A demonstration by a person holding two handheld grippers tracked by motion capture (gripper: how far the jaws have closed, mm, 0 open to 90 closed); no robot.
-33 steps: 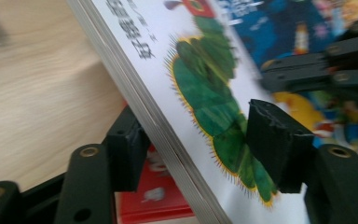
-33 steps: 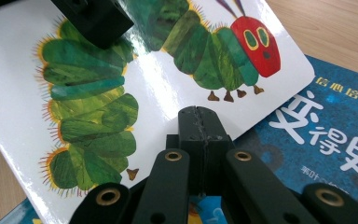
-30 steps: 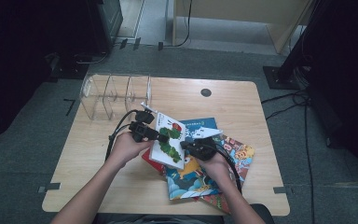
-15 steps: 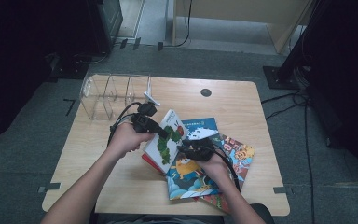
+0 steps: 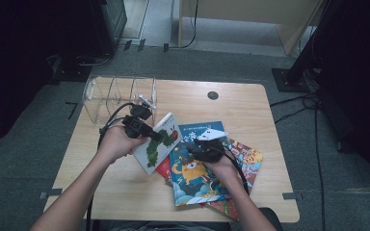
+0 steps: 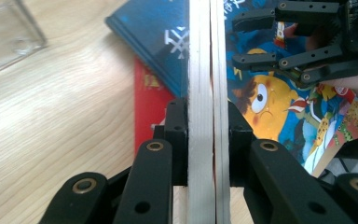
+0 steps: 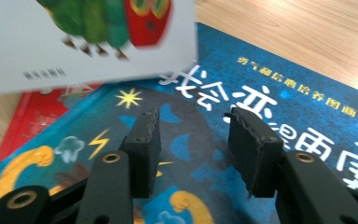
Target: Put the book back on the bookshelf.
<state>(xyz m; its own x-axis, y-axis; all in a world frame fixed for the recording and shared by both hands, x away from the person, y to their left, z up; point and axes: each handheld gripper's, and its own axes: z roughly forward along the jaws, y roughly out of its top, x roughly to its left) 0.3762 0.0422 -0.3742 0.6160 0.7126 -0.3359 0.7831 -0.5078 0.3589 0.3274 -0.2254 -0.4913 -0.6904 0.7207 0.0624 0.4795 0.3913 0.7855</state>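
A white picture book with a green caterpillar (image 5: 158,144) hangs tilted above the pile. My left gripper (image 5: 150,134) is shut on its edge. In the left gripper view the pale page block (image 6: 207,70) stands between the pads of my left gripper (image 6: 208,135), whose jaws have just been closing. My right gripper (image 5: 196,146) hovers low over the blue book (image 5: 197,175). Its jaws have just been opening, and the right gripper (image 7: 193,140) is open with nothing between the pads. The white book (image 7: 74,42) floats above the blue cover (image 7: 270,88).
Under the blue book lie a red book (image 5: 164,169) and a colourful cartoon book (image 5: 248,161). A clear plastic divider rack (image 5: 118,96) stands at the back left of the wooden table (image 5: 250,110). A black round hole (image 5: 213,95) sits near the far edge.
My left hand has risen and drawn back toward the left with the white book, which now tilts clear of the pile. The right hand has stayed over the blue book.
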